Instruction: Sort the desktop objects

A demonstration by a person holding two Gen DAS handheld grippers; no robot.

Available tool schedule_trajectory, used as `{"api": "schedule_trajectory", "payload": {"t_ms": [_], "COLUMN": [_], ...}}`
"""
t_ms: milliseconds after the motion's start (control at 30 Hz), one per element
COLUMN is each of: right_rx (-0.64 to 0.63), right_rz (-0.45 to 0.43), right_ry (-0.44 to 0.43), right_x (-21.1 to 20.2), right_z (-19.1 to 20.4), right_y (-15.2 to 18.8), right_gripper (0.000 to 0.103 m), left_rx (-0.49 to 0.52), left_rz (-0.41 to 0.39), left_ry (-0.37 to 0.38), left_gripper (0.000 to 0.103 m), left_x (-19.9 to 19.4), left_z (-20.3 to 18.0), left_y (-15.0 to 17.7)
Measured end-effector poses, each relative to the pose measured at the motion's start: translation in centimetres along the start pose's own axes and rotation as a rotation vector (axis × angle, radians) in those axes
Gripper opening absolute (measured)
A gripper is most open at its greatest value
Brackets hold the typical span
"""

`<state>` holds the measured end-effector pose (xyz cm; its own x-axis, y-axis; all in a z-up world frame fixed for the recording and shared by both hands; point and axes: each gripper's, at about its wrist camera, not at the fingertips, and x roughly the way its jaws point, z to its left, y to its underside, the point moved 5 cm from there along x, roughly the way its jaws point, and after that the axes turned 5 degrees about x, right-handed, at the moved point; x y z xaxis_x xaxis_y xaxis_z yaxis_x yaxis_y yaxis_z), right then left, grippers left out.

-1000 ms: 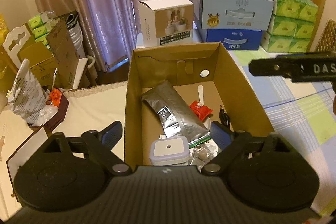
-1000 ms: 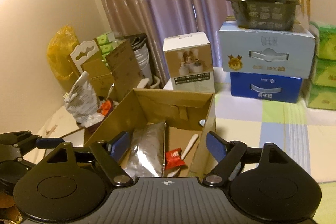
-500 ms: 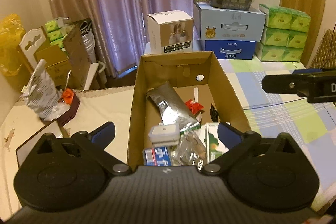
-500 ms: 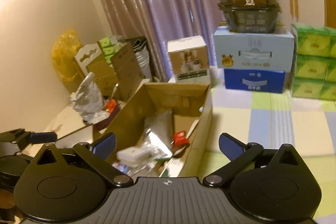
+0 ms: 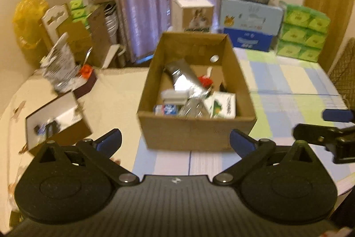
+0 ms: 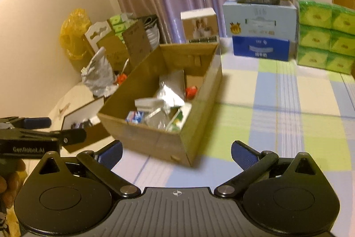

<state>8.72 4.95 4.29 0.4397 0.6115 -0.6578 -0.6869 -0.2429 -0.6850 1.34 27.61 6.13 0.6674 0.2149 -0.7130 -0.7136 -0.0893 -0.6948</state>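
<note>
An open cardboard box [image 5: 195, 132] [image 6: 155, 141] stands on the checked tablecloth ahead of both grippers. Inside lie a silver foil pouch [image 5: 185, 79] [image 6: 172, 88], a white square case [image 5: 175, 96] [image 6: 146, 103], a red packet [image 5: 205, 80] [image 6: 191, 91], a blue-and-white carton [image 5: 166, 109] [image 6: 135, 116] and a green-and-white box [image 5: 223, 104]. My left gripper [image 5: 175, 141] is open and empty, short of the box's near wall. My right gripper [image 6: 176, 151] is open and empty too, near the box's front right corner. Each gripper shows at the edge of the other's view.
A brown tray [image 5: 57, 119] with small items lies left of the box, beside a crumpled silver bag [image 5: 60, 68]. Stacked boxes [image 5: 249, 23] and green tissue packs [image 5: 302, 33] line the far table edge. Cardboard clutter and curtains stand behind. A hand [image 6: 8, 183] holds the left gripper.
Both grippers have drawn back and up from over the box, so its whole near wall now shows. The white case lies in the box. Both stay open.
</note>
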Motion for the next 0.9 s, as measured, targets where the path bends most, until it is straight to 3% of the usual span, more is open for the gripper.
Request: {"api": "schedule_trajectory", "payload": {"t_ms": [333,900], "right_rx": [-0.059,-0.073], "right_rz": [0.024,0.042], "right_ry": [0.025,0.061], "right_x": [-2.1,-2.1], "right_z": [1.1,1.0], "right_y": [3.8,4.9], "right_gripper": [0.101,0.101], "left_rx": [-0.122,-0.123], "left_rz": [0.031,0.037], "left_ry": [-0.001,-0.023], "left_gripper": [0.102,0.102], "left_x": [-2.4,-3.3], "left_z": [-0.2,-1.4], "left_y": [4.2,5.6]}}
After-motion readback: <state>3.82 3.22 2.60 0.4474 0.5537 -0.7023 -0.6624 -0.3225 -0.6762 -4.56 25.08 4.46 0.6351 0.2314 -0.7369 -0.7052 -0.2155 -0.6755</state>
